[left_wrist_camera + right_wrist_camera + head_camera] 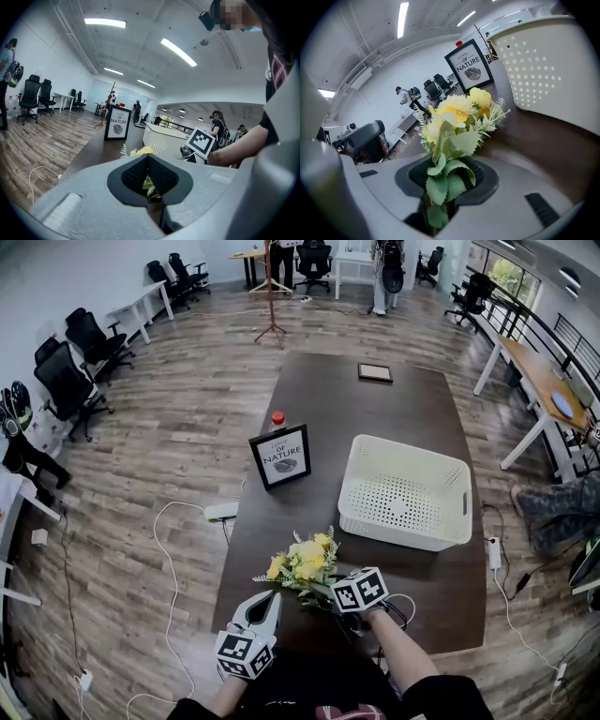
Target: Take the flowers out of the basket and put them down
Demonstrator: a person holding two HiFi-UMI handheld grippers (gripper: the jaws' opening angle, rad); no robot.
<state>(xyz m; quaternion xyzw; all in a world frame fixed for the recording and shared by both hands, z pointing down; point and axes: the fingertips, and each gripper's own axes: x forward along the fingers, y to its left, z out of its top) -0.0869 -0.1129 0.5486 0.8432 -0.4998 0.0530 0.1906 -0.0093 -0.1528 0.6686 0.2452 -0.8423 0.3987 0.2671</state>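
Note:
A bunch of yellow flowers (pixel 302 563) with green leaves lies on the dark table (pixel 328 390) near its front edge, outside the white perforated basket (pixel 394 531). My right gripper (pixel 325 594) is at the stem end. In the right gripper view the leafy stems (pixel 440 187) run between the jaws of the right gripper (pixel 443 164), which stand slightly apart around them; the blooms (pixel 457 112) point toward the basket (pixel 548 65). My left gripper (pixel 270 599) hovers at the table's front left, jaws together and empty. The left gripper (pixel 149 161) faces the flowers (pixel 140 151).
A framed "Love of Nature" sign (pixel 280 457) stands left of the basket, with a red-capped object (pixel 277 417) behind it. A dark flat frame (pixel 375 372) lies at the table's far end. White cables (pixel 178 512) trail over the floor at left. Office chairs (pixel 70 381) line the walls.

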